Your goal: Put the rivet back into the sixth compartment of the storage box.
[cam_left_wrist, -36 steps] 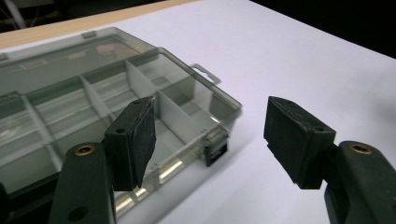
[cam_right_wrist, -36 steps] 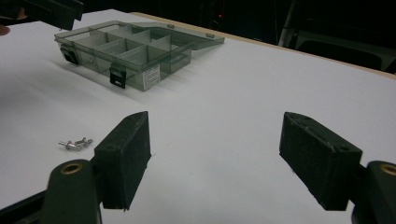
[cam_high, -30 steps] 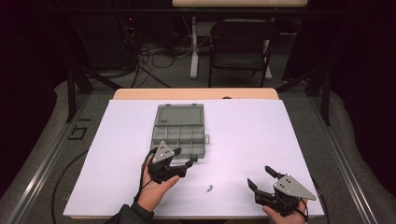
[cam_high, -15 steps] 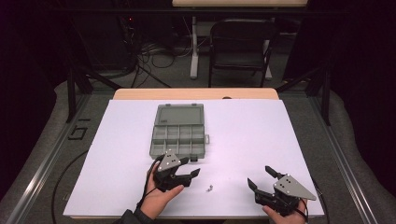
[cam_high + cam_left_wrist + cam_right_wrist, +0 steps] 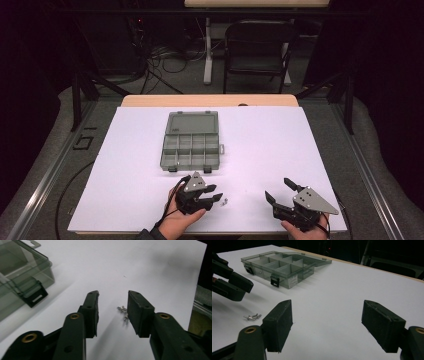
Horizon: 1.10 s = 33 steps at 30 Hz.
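L gripper: I had it lower centre of the high view, in a hand coming up from the bottom edge. Jaws had just been closing in but stood apart w/ a clear gap; pads pressed on nothing.
Screws: small cluster of silvery metal bits on the white sheet. In the L gripper view they lay in the gap btwn the jaws, hard against the right-hand jaw's inner face; I couldn't tell if that pad touched them. High view: a tiny speck just right of the L gripper tips. R gripper view: lower left of frame, w/ the L gripper's black jaws above them at the left edge.
R gripper: lower right of the high view, grey plate on top, low over the sheet. Jaws wide apart, nothing btwn them; R gripper view showed bare white sheet in the gap.
Organizer box: grey see-through compartment case, centre of the high view, lid swung open toward the far side. Latches on the near wall. Upper left corner in the L gripper view; upper left in the R gripper view. Well apart from the screws.
Table: white sheet over a wooden top; wood edge visible along the far side.
Chair: dark, upper centre of the high view, beyond the table.
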Each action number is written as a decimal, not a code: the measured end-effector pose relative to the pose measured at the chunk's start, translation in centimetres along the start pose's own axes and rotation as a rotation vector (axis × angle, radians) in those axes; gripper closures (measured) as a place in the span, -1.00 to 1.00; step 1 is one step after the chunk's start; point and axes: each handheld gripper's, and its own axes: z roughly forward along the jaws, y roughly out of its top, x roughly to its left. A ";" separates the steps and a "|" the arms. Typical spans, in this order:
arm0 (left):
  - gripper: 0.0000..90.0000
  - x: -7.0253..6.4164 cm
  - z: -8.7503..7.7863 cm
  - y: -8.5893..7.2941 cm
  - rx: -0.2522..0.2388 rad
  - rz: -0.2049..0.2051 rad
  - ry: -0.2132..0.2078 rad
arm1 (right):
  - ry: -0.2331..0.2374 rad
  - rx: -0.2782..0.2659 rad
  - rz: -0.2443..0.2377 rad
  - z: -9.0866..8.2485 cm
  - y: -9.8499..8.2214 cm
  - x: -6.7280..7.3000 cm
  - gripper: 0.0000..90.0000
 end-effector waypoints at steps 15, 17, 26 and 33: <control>0.59 -0.5 2.0 -0.6 0.060 -0.016 -0.046 | 0.007 0.002 -0.001 0.0 0.0 0.0 -0.45; 0.60 -0.5 2.2 -0.6 0.060 -0.017 -0.045 | 0.007 0.002 -0.001 0.0 0.0 0.0 -0.45; 0.67 -0.6 2.5 -0.8 0.082 -0.020 -0.055 | 0.008 0.002 -0.003 0.0 0.0 0.0 -0.45; 0.73 -0.8 2.7 -0.9 0.088 -0.018 -0.060 | 0.009 0.003 -0.001 0.0 0.0 0.0 -0.45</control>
